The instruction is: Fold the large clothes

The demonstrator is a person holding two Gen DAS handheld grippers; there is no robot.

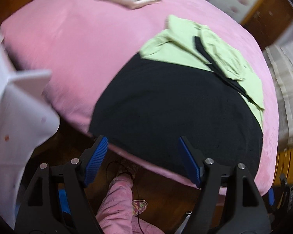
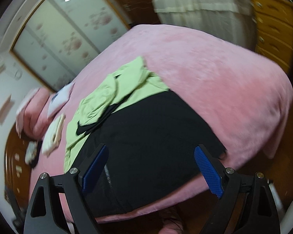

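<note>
Left wrist view, black garment (image 1: pixel 166 107) flat beyond empty, parted left gripper (image 1: pixel 144 158)

We see both views smeared by motion blur. The black garment (image 2: pixel 146 136) covers part of the green shirt (image 2: pixel 99 101). The wardrobe (image 2: pixel 64 39) pattern is too blurred to read. A pink trouser leg (image 1: pixel 117 204) runs off the left-wrist view's bottom edge.
</note>
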